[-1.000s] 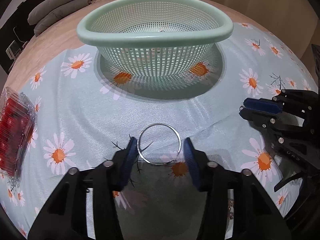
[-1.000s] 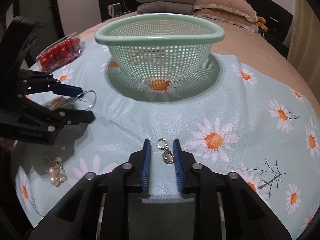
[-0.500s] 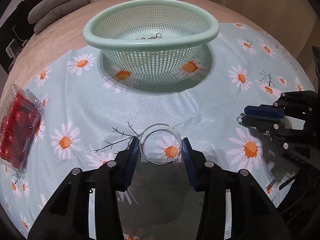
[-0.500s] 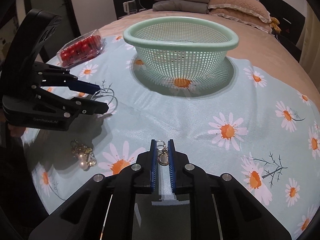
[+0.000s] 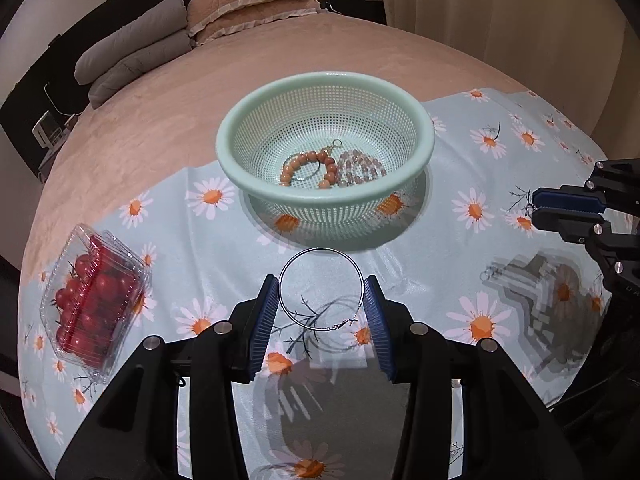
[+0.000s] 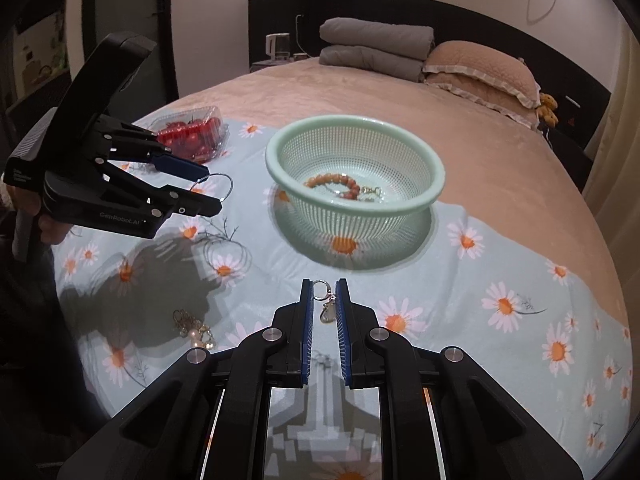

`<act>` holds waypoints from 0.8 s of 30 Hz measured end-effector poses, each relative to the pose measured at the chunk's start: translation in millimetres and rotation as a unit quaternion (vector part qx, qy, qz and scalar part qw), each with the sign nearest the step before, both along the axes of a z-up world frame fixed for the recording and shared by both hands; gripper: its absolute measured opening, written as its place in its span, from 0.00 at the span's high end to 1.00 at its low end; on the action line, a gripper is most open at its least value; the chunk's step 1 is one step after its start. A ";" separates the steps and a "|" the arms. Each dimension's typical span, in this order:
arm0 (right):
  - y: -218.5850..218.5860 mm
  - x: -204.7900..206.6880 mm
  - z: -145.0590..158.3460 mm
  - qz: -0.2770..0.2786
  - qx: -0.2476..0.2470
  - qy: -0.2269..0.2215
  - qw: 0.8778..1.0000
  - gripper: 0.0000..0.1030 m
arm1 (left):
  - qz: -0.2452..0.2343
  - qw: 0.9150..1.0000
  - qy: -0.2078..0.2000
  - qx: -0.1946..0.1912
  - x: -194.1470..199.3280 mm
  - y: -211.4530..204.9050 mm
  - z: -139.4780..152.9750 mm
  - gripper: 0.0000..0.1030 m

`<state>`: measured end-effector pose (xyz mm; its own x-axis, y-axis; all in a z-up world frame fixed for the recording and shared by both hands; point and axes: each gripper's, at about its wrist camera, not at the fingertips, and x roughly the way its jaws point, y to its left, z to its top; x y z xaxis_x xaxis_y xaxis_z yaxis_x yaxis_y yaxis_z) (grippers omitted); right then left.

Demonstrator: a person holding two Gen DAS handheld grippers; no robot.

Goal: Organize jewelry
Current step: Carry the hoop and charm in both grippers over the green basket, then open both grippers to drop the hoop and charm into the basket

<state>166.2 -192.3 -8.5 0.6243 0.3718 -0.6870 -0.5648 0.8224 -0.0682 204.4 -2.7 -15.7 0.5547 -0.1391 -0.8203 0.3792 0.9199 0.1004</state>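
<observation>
The left gripper (image 5: 322,300) holds a thin silver hoop earring (image 5: 320,289) pinched across its width between the two blue pads, lifted above the daisy-print cloth (image 5: 460,264); the hoop's clasp end shows at the lower right, and its shadow lies on the cloth below. In the right wrist view that same gripper (image 6: 208,190) appears side-on, and only part of the hoop (image 6: 216,186) pokes out past its fingertips. The right gripper (image 6: 324,300) has its jaws drawn narrow around a small drop earring (image 6: 326,306) with a ring on top, clear of the cloth; the pendant is too small to make out in detail. In the left wrist view the right gripper (image 5: 534,210) enters from the frame edge and its earring is only a faint glint at the tips. The mint mesh basket (image 5: 240,128) stands on the cloth ahead of both grippers, holding an orange bead bracelet (image 5: 308,166) and a paler pink bead bracelet (image 5: 360,168), the latter largely hidden by the basket wall in the right view. A pearl-and-gold piece (image 6: 196,330) lies on the cloth, partly in shadow. A clear box of cherry tomatoes (image 5: 94,300) sits at the cloth's left side.
</observation>
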 end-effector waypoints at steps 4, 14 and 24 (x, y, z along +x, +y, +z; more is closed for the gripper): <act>-1.5 9.7 21.1 -0.005 -0.001 -0.020 1.000 0.90 | -0.003 1.000 -0.014 0.002 8.3 -3.8 15.9 0.57; 9.6 45.6 60.2 0.008 0.026 -0.060 0.998 0.90 | -0.012 0.999 -0.032 0.002 40.3 -14.1 40.0 0.56; 19.8 93.2 42.3 0.012 0.030 -0.042 0.999 0.89 | -0.019 1.000 -0.020 0.009 74.0 -19.9 27.4 0.56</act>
